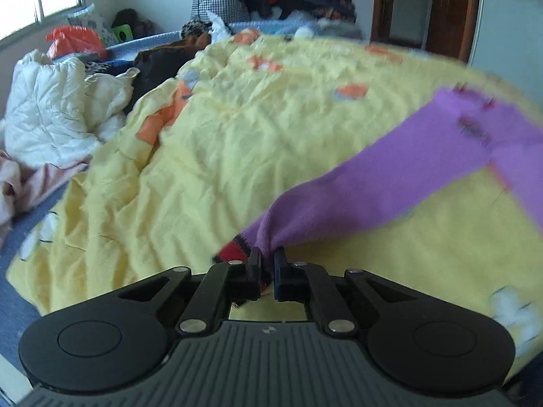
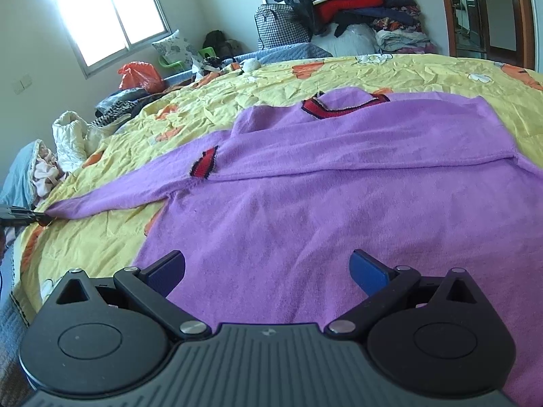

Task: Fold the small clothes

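Note:
A purple sweater (image 2: 305, 183) with a red and black collar lies spread on the yellow bedspread (image 2: 101, 237). Its right sleeve is folded across the chest. My left gripper (image 1: 268, 257) is shut on the red-trimmed cuff of the left sleeve (image 1: 356, 186), which stretches out taut to the right. It also shows in the right wrist view (image 2: 37, 217) at the far left, at the sleeve's end. My right gripper (image 2: 268, 268) is open and empty, just above the sweater's lower body.
A white quilted garment (image 1: 51, 112) and pink cloth (image 1: 13, 183) lie at the bed's left edge. Dark clothes (image 1: 159, 61) lie further back. A tall pile of clothes (image 2: 346, 3) stands against the far wall. A wooden door frame (image 2: 482, 10) is at the right.

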`<state>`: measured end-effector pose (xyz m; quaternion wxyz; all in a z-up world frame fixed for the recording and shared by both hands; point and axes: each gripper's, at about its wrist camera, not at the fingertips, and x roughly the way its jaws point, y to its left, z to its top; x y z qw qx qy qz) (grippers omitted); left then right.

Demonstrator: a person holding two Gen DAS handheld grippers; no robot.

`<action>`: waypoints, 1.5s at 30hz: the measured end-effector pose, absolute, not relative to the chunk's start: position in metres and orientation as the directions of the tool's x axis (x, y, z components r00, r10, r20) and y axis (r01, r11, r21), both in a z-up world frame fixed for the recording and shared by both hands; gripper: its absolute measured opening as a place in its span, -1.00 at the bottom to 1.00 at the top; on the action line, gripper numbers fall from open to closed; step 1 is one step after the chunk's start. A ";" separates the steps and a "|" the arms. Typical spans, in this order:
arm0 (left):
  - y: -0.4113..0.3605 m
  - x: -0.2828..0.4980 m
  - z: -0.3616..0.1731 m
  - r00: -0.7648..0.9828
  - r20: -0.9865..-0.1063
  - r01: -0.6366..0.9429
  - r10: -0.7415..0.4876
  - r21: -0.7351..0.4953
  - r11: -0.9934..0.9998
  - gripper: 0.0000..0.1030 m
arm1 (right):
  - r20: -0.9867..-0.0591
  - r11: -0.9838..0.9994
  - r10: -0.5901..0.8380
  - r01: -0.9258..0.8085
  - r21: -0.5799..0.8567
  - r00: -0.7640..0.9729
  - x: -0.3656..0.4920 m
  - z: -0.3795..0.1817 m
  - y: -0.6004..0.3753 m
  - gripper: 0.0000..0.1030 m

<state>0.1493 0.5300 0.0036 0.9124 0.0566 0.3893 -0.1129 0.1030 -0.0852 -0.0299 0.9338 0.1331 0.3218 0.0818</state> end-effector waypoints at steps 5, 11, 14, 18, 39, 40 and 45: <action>0.510 0.134 0.062 0.660 -0.624 0.203 -0.419 -0.389 0.899 -0.86 | -0.564 0.945 0.253 -0.077 0.317 0.786 0.102 -0.028 -0.090 1.00; 0.408 0.147 0.077 0.594 -0.553 0.101 -0.584 -0.669 0.736 -0.86 | -0.537 0.922 0.279 -0.066 0.381 0.796 0.098 -0.035 -0.100 1.00; 0.345 0.174 0.066 0.529 -0.536 0.064 -0.658 -0.748 0.661 -1.00 | -0.529 0.917 0.289 -0.071 0.394 0.798 0.093 -0.036 -0.107 1.00; 0.262 0.216 0.067 0.469 -0.505 0.077 -0.725 -0.794 0.603 -1.00 | -0.516 0.924 0.265 -0.061 0.378 0.815 0.083 -0.034 -0.125 1.00; 0.259 0.185 -0.027 0.634 -0.758 0.639 -0.152 0.402 0.656 0.76 | -0.202 0.298 0.798 -0.081 0.951 0.568 0.164 -0.069 -0.093 1.00; 0.260 0.183 -0.036 0.635 -0.757 0.660 -0.154 0.427 0.618 0.76 | -0.196 0.284 0.795 -0.067 0.956 0.574 0.171 -0.069 -0.087 1.00; 0.274 0.181 -0.056 0.625 -0.759 0.702 -0.183 0.444 0.557 0.36 | -0.371 0.637 0.693 -0.284 0.717 0.618 0.185 -0.034 -0.043 1.00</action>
